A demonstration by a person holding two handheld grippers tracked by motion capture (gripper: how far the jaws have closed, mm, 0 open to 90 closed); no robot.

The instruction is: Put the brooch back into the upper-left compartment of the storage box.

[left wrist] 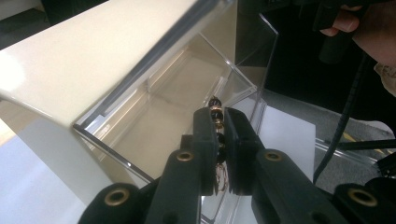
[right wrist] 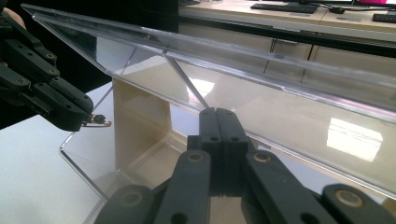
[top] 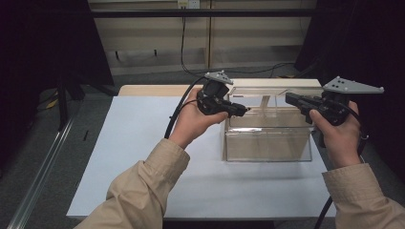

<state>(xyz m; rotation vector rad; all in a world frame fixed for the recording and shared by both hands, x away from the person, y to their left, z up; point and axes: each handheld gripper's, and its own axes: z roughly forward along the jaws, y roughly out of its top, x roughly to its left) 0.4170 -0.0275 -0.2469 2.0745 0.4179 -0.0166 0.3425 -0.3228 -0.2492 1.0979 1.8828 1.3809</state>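
Observation:
A clear plastic box (top: 267, 145) stands on the white table with its lid (top: 267, 86) raised at the back. My left gripper (top: 245, 110) hovers over the box's left end, pointing right. It is shut on a short string of dark and amber beads (left wrist: 215, 113), which sticks out past the fingertips (left wrist: 205, 121) above the open box (left wrist: 154, 121). In the right gripper view the same beads (right wrist: 100, 120) poke from the left gripper (right wrist: 86, 119). My right gripper (top: 288, 98) is at the box's right end, pointing left. Its jaws are pressed together with nothing between them (right wrist: 218, 114).
The white table top (top: 143, 143) stretches to the left of the box and in front of it. Cables (top: 177, 109) trail from both grippers. Dark curtains flank the table, and a pale wall with a hanging cord lies behind it.

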